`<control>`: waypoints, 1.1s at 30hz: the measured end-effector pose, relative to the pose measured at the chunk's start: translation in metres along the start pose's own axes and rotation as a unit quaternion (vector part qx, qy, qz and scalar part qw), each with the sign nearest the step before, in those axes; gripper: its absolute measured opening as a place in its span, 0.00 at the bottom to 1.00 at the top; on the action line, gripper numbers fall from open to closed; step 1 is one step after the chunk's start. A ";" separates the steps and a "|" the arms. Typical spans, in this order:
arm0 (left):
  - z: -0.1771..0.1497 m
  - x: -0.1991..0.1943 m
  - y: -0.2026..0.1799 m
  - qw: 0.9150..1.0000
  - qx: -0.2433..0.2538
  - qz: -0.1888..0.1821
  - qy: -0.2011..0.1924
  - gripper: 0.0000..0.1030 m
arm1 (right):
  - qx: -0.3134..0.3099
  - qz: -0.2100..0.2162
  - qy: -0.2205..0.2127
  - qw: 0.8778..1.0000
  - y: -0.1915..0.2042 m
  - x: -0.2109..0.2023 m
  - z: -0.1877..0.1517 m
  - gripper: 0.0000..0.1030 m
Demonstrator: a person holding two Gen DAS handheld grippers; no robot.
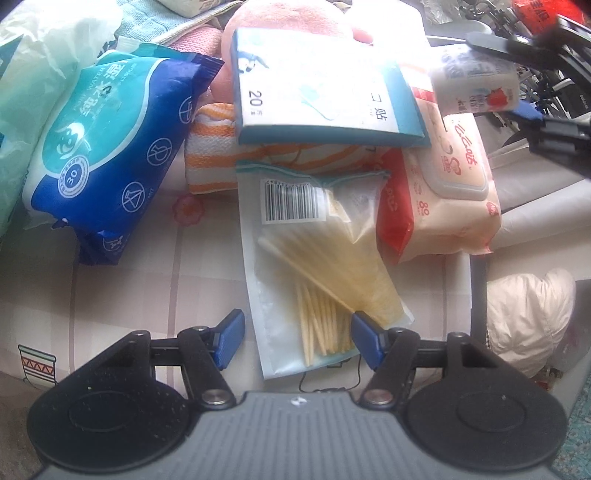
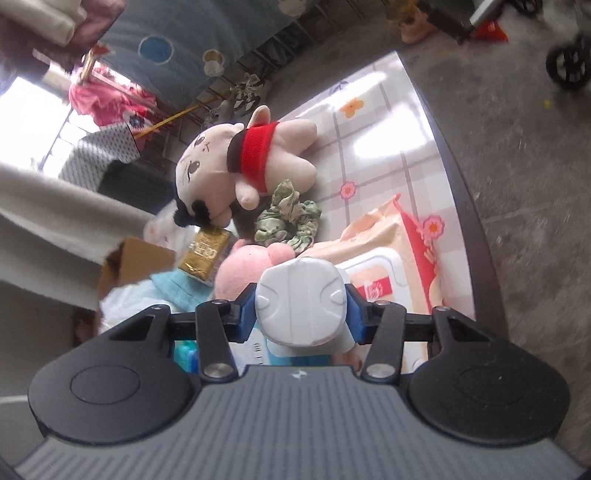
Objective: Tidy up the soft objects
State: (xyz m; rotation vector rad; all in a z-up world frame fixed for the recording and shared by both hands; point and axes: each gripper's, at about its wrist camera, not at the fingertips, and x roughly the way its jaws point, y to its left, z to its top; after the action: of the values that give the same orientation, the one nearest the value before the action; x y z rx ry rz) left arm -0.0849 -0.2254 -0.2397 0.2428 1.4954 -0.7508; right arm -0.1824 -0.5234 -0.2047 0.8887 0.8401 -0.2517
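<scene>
Left wrist view, contents of the worktop (image 1: 122, 295), which carries a checked cloth with flower prints:
- Left tool (image 1: 295, 339): jaws standing apart, pointing steeply down; the lower end of a clear bag of cotton swabs (image 1: 317, 266) lies between the blue pads (image 1: 231, 338), and whether the right pad touches the bag cannot be told.
- Blue wet-wipe pack (image 1: 107, 140): left of the swab bag, tilted, well apart from it.
- Orange-striped towel (image 1: 214, 155): behind the swab bag, partly under a flat blue-and-white box (image 1: 325, 92).
- Peach wet-wipe pack (image 1: 450, 192) with a flip lid: right of the swab bag, at the worktop's edge.
- Pink plush (image 1: 288, 14): at the back of the heap, mostly covered.
- Right tool (image 1: 517, 74): upper right, holding a white tissue pack (image 1: 476, 81) above the peach pack.

Right wrist view:
- Right tool (image 2: 301, 314): closed on the white tissue pack (image 2: 301, 302), blue pads pressed on both its sides, the pack raised off the heap.
- Plush doll (image 2: 236, 166) with a red band: lying on the far part of the worktop.
- Green scrunchie (image 2: 288, 214): just beside the doll.
- Gold packet (image 2: 203, 251): left of the pink plush (image 2: 243, 262).
</scene>
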 end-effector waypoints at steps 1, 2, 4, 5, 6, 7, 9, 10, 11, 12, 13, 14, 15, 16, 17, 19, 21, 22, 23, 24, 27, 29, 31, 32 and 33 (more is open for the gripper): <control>-0.001 -0.001 0.002 1.000 0.000 0.001 -0.001 0.63 | 0.036 0.023 0.005 0.999 -0.010 -0.002 0.000 0.45; -0.001 0.000 0.003 1.000 -0.001 0.002 -0.001 0.63 | 0.074 0.047 0.012 0.996 -0.021 -0.004 0.000 0.45; -0.002 0.001 0.003 1.000 -0.002 0.003 -0.002 0.63 | 0.144 0.088 0.028 0.985 -0.041 -0.007 -0.006 0.45; -0.003 0.001 0.003 1.000 -0.002 0.004 -0.002 0.63 | 0.182 0.112 0.039 0.976 -0.052 -0.008 -0.011 0.45; -0.004 0.000 0.005 1.000 -0.002 0.004 -0.002 0.63 | 0.213 0.130 0.048 0.967 -0.060 -0.008 -0.016 0.46; -0.004 0.000 0.006 1.000 -0.002 0.005 -0.002 0.63 | 0.238 0.141 0.057 0.959 -0.068 -0.006 -0.021 0.45; -0.004 0.000 0.005 1.000 -0.002 0.007 -0.001 0.63 | 0.277 0.144 0.081 0.947 -0.083 0.001 -0.031 0.48; -0.004 0.000 0.005 1.000 -0.003 0.007 -0.001 0.63 | 0.291 0.148 0.090 0.941 -0.091 0.005 -0.036 0.49; -0.004 0.000 0.005 1.000 -0.003 0.008 -0.001 0.63 | 0.299 0.155 0.094 0.937 -0.095 0.007 -0.038 0.54; -0.004 0.001 0.005 1.000 -0.003 0.009 -0.001 0.63 | 0.299 0.153 0.093 0.937 -0.097 0.006 -0.038 0.54; -0.003 0.000 0.003 1.000 -0.004 0.009 0.000 0.63 | 0.287 0.140 0.092 0.943 -0.097 0.005 -0.037 0.54; -0.003 0.000 0.003 1.000 -0.004 0.009 0.000 0.63 | 0.274 0.133 0.090 0.948 -0.096 0.003 -0.035 0.54; -0.003 -0.001 0.003 1.000 -0.004 0.009 0.001 0.63 | 0.266 0.127 0.088 0.952 -0.096 0.001 -0.033 0.55; -0.003 -0.001 0.002 1.000 -0.004 0.009 0.001 0.63 | 0.259 0.122 0.087 0.954 -0.095 -0.001 -0.032 0.55; -0.003 -0.001 0.003 1.000 -0.004 0.009 0.001 0.63 | 0.254 0.117 0.087 0.956 -0.094 -0.002 -0.030 0.55; -0.001 -0.001 0.002 1.000 -0.004 0.009 0.002 0.63 | 0.249 0.106 0.089 0.958 -0.094 -0.004 -0.026 0.60; -0.001 -0.001 0.002 1.000 -0.005 0.009 0.001 0.63 | 0.237 0.086 0.086 0.964 -0.089 -0.008 -0.020 0.79; -0.001 -0.002 0.002 1.000 -0.005 0.009 0.001 0.63 | 0.230 0.075 0.084 0.967 -0.085 -0.010 -0.018 0.81; -0.001 -0.002 0.002 1.000 -0.005 0.008 0.000 0.63 | 0.222 0.060 0.082 0.970 -0.082 -0.013 -0.016 0.82; -0.002 -0.003 0.001 1.000 -0.006 0.007 0.000 0.63 | 0.216 0.052 0.079 0.972 -0.077 -0.015 -0.014 0.84; -0.001 -0.004 0.004 1.000 -0.008 0.004 0.000 0.63 | 0.191 0.028 0.082 0.978 -0.060 -0.019 -0.011 0.87; -0.001 -0.004 0.007 1.000 -0.008 0.003 0.000 0.63 | 0.160 -0.002 0.090 0.983 -0.043 -0.018 -0.010 0.87; -0.001 -0.005 0.009 1.000 -0.007 0.002 0.001 0.63 | 0.118 -0.038 0.096 0.988 -0.023 -0.013 -0.010 0.88; -0.001 -0.005 0.009 1.000 -0.006 0.002 0.001 0.63 | 0.092 -0.057 0.100 0.989 -0.011 -0.009 -0.010 0.88; -0.001 -0.005 0.010 1.000 -0.006 0.002 0.001 0.63 | 0.066 -0.078 0.101 0.990 -0.001 -0.005 -0.011 0.84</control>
State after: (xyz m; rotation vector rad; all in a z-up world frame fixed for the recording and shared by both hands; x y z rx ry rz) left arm -0.0796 -0.2158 -0.2381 0.2371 1.5012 -0.7381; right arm -0.1921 -0.5168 -0.2055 0.9839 1.0942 -0.3613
